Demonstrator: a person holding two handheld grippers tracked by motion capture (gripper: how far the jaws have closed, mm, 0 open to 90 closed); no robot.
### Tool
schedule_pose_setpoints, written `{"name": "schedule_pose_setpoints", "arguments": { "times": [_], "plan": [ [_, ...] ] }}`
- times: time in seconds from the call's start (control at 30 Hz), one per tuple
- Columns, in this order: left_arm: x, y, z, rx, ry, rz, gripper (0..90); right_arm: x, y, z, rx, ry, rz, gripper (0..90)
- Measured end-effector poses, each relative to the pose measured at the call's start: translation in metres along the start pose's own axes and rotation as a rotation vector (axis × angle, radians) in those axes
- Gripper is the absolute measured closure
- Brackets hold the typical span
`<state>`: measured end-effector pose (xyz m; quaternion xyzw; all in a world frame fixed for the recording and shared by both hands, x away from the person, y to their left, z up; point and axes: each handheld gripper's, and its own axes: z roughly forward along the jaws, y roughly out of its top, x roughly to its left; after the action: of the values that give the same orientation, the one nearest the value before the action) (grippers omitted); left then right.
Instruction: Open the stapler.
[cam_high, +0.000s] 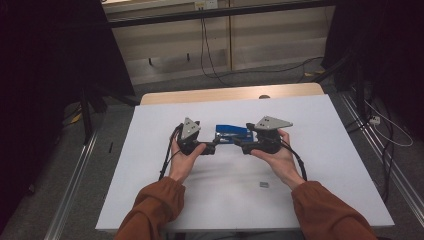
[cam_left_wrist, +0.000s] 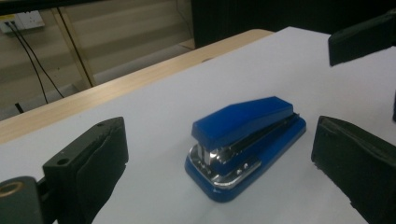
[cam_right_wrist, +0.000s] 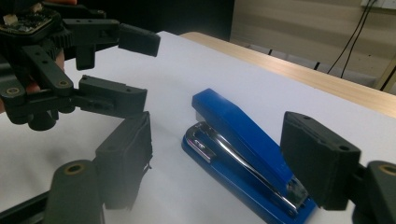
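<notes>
Left gripper view: stapler (cam_left_wrist: 245, 144) lies between open fingers (cam_left_wrist: 95, 163).

Your high view looks down on the desk (cam_high: 150, 165) from the near side; both gripper views sit low and close, sharing the blue stapler (cam_left_wrist: 245, 142) from opposite sides.

blue stapler (cam_left_wrist: 245, 142), white table (cam_high: 320, 145), black claws
</notes>
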<state>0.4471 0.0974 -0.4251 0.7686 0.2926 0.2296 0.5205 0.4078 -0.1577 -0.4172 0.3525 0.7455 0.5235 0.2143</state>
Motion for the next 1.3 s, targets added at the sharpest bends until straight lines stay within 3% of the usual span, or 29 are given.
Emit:
{"name": "schedule_pose_setpoints", "arguments": {
  "times": [0.07,0.23,0.37,0.4,0.53,0.67,0.7,0.77,0.87,1.0,1.13,1.3],
  "plan": [
    [0.002,0.005,0.003,-0.004,0.004,0.025,3.9,0.0,0.002,0.005,-0.002,0.0,-0.009,27.0],
    [0.013,0.012,0.011,-0.008,0.027,0.023,3.9,-0.001,0.007,0.015,0.005,-0.014,-0.038,28.6],
    [0.023,0.008,0.017,-0.025,0.044,-0.029,4.4,-0.004,0.008,0.027,0.015,-0.01,-0.041,35.6],
    [0.024,0.007,0.017,-0.019,0.053,-0.018,4.4,-0.004,0.007,0.029,0.018,-0.01,-0.039,35.8],
    [0.024,0.005,0.018,0.003,0.05,-0.003,3.8,-0.001,0.006,0.035,0.021,0.01,-0.043,44.9],
    [0.026,0.003,0.019,0.012,0.05,-0.018,3.4,-0.001,0.002,0.04,0.033,0.022,-0.043,58.0],
    [0.027,0.003,0.018,0.013,0.051,-0.028,3.1,-0.002,0.001,0.04,0.038,0.016,-0.054,64.6],
    [0.028,0.002,0.017,0.018,0.041,-0.039,2.7,-0.002,0.0,0.04,0.049,0.001,-0.057,68.2],
    [0.028,0.001,0.017,0.028,0.04,-0.038,2.9,-0.001,0.0,0.04,0.054,0.013,-0.074,77.9],
    [0.027,0.002,0.017,0.032,0.037,-0.032,3.0,-0.003,-0.001,0.041,0.058,0.048,-0.059,89.6],
    [0.028,0.001,0.017,0.041,0.033,-0.027,3.3,-0.003,-0.005,0.045,0.092,0.053,-0.058,90.0],
    [0.027,0.0,0.019,0.049,0.008,-0.052,5.0,-0.004,-0.01,0.049,0.125,0.051,-0.07,90.0]
  ]
}}
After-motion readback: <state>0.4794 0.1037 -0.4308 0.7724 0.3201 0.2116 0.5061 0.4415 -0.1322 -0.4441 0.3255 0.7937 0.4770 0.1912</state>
